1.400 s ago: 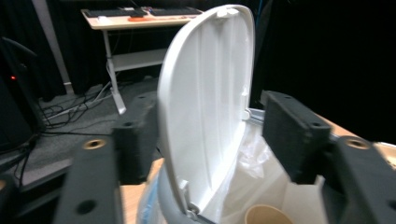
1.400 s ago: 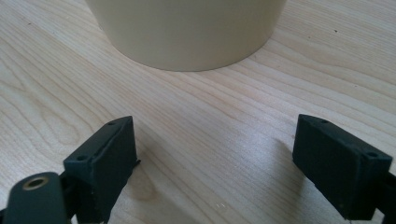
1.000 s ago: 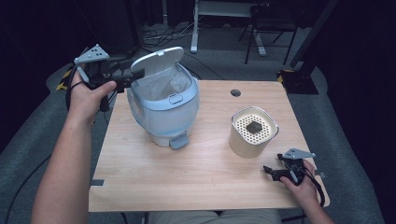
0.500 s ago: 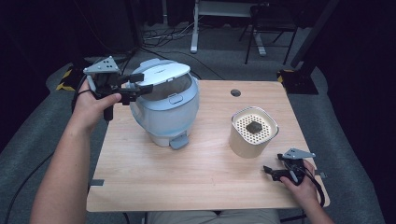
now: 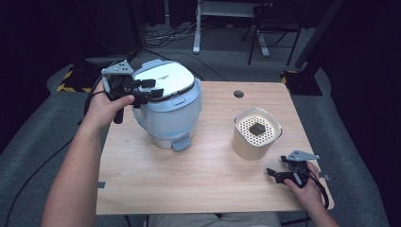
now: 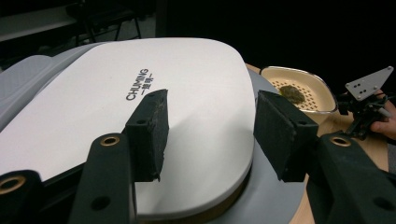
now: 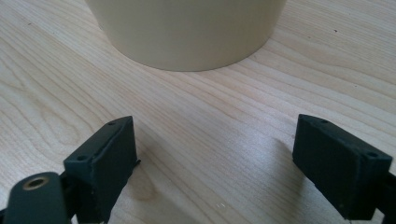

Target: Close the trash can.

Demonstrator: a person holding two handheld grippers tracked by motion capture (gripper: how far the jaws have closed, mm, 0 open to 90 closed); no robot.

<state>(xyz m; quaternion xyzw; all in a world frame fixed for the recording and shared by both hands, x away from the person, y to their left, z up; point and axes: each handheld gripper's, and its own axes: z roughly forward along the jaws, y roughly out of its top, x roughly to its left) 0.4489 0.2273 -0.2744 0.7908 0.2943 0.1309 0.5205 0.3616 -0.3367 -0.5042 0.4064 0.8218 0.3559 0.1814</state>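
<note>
a: status of the lid operation?

b: the rice cooker (image 5: pixel 166 109) stands at the table's (image 5: pixel 198 189) far left. its white lid (image 5: pixel 163 80) lies down over the pot, though a thin dark gap shows under the near rim in the left gripper view, so latching is judged not yet confirmed. the left gripper (image 5: pixel 150 90) rests over the lid's left edge. its jaws have just been closing and stand at middling width, with no object between them.

a: and the right side?

b: the right gripper (image 5: pixel 274 174) sits low at the near right of the table, jaws apart and holding nothing, just short of the cream container (image 5: pixel 255 135).

a: what remains?

b: probably a firm press on the lid to seat it.

a: differences between views?

b: the left gripper view reads the "chuming" lettering (image 6: pixel 139 84) on the lid. the high view shows the front release button (image 5: pixel 178 100) and the dark lump (image 5: pixel 257 128) on the container's perforated top.
</note>
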